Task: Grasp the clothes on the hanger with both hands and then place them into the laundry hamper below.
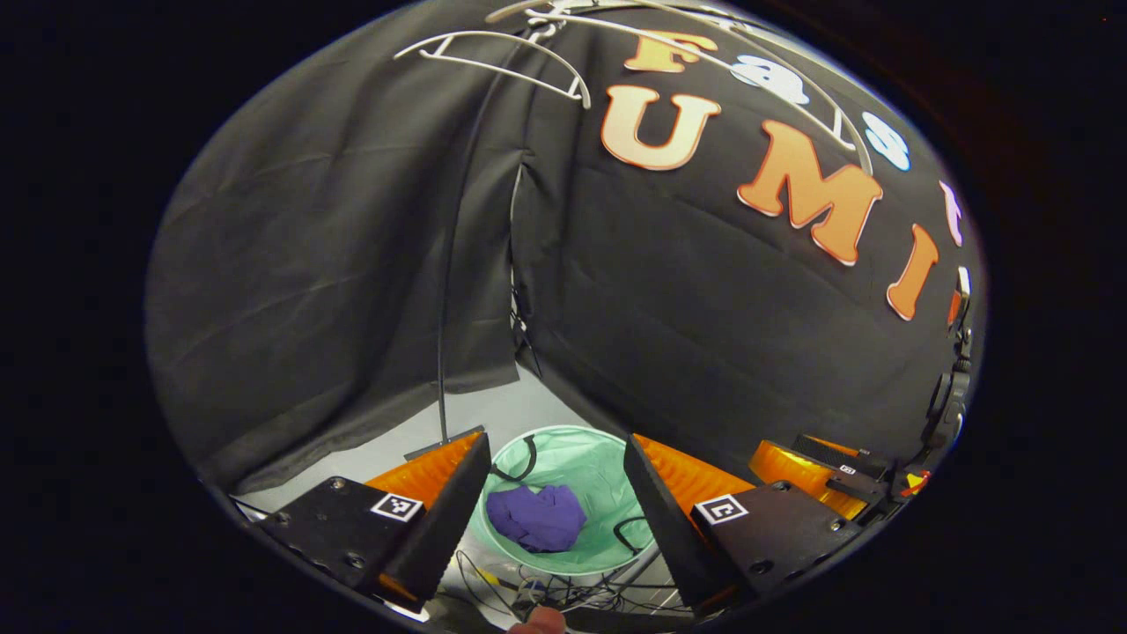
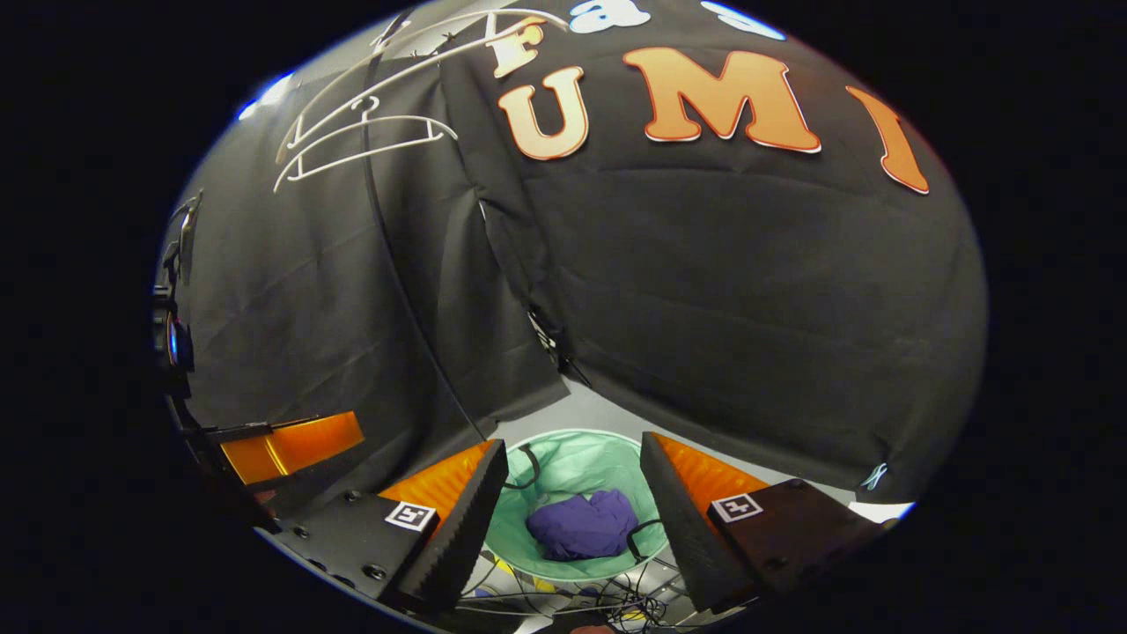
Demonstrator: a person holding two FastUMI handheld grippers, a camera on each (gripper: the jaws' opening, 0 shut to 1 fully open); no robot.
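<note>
I see the purple garment (image 1: pixel 537 518) lying crumpled at the bottom of the green laundry hamper (image 1: pixel 607 467), which stands on the floor among loose black cables (image 1: pixel 563 590). My left gripper (image 1: pixel 556 515) hangs above it, jaws spread wide and empty. My right gripper (image 2: pixel 572 519) hovers likewise, jaws released with nothing between them. Bare white hangers (image 2: pixel 365 136) hang overhead against the booth wall.

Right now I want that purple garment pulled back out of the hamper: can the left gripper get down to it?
Probably yes. The left gripper hangs open above the green hamper, and the purple garment lies uncovered at the bottom between its fingers. Nothing blocks the mouth; the black handle loop sits at the rim.
</note>
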